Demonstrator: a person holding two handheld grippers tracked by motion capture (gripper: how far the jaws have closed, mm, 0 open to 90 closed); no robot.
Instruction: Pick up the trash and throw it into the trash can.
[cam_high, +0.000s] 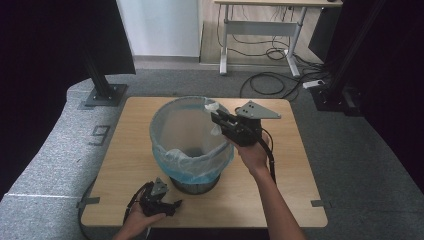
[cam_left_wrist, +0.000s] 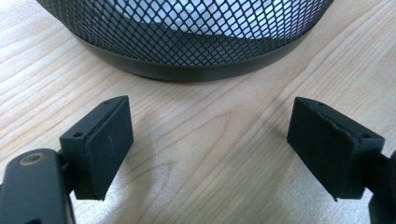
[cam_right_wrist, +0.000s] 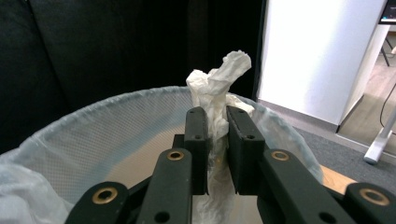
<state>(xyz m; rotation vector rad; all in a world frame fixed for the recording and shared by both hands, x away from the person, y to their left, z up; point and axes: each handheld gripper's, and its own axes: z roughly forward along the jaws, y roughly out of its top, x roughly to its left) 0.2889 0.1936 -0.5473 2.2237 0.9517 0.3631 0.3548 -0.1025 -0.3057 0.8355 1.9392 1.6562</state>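
High view puts the right gripper (cam_high: 216, 119) over the far right rim of the mesh bin (cam_high: 192, 142), its jaws pressed onto a crumpled white tissue (cam_high: 214, 107) that sticks out past the fingertips. The bin is lined with a pale blue bag (cam_high: 172, 157) folded over the rim, and it stands on the wooden table (cam_high: 295, 165). From the right gripper view, the tissue (cam_right_wrist: 219, 88) rises straight ahead of the gripper (cam_right_wrist: 217, 135), pinched between the two pads, with its twisted top above them and a loose tail hanging below into the bag's mouth (cam_right_wrist: 93, 126). The liner's opening lies directly beneath and ahead of the jaws.

The left gripper (cam_high: 172, 204) rests low on the near edge of the table, just this side of the bin's base. In the left gripper view its jaws stand wide apart with nothing between them (cam_left_wrist: 210, 149), and the dark base ring of the bin (cam_left_wrist: 187, 70) sits close in front.

The step in hand looks like the drop: the wad has been carried above the bin and is ready to go in. The next move should only need the right jaws to part while the gripper stays over the opening, perhaps dipped slightly forward so the tissue falls inside the liner rather than catching on the rim or clinging to a pad.
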